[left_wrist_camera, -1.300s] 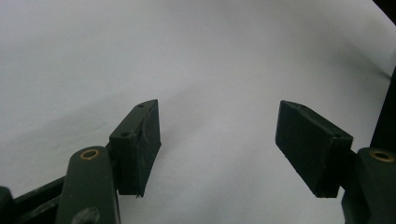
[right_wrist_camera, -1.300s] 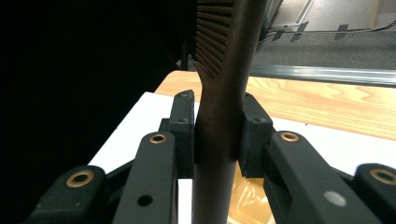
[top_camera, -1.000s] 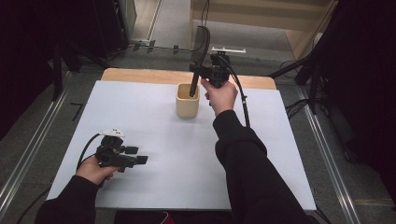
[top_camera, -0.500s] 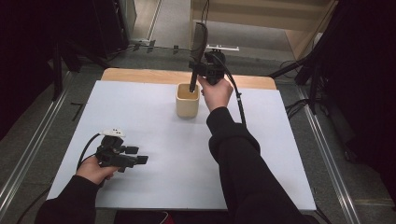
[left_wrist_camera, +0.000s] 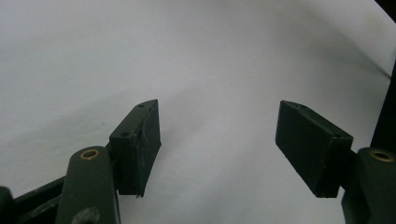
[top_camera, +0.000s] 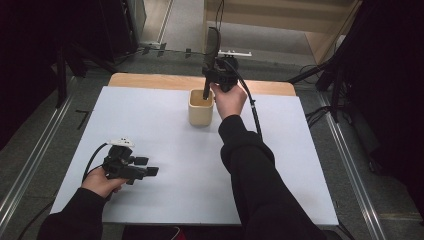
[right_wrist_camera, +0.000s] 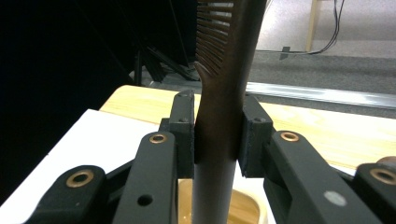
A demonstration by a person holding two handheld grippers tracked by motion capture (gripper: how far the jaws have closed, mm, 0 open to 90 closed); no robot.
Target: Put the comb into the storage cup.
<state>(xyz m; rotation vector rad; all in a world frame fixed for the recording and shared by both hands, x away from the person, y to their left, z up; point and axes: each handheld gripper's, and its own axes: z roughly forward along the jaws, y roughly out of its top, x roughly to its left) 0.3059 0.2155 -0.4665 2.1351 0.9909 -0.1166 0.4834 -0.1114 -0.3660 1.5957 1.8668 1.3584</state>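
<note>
A dark brown comb (top_camera: pixel 212 55) (right_wrist_camera: pixel 224 88) stands upright, its handle end dipping into the cream cup (top_camera: pixel 201 108) (right_wrist_camera: pixel 243 205) at the back middle of the white table top (top_camera: pixel 165 145). My right gripper (top_camera: pixel 209 76) (right_wrist_camera: pixel 217 140) is shut on the comb's handle, just above the cup's mouth. Near the front left my left gripper (top_camera: pixel 150 171) (left_wrist_camera: pixel 217 140) rests low over the white surface, pointing right. Its jaws stand open with nothing between them.
A wooden strip (top_camera: pixel 150 80) runs along the table's far edge. Metal rails (top_camera: pixel 30 165) flank the table on both sides. Black cables (top_camera: pixel 252 107) trail from both grippers. Dark stands and cables sit on the floor behind.
My right gripper has shifted the upright comb slightly left, lowering its handle end into the cup. The left hand and its gripper stayed still.
</note>
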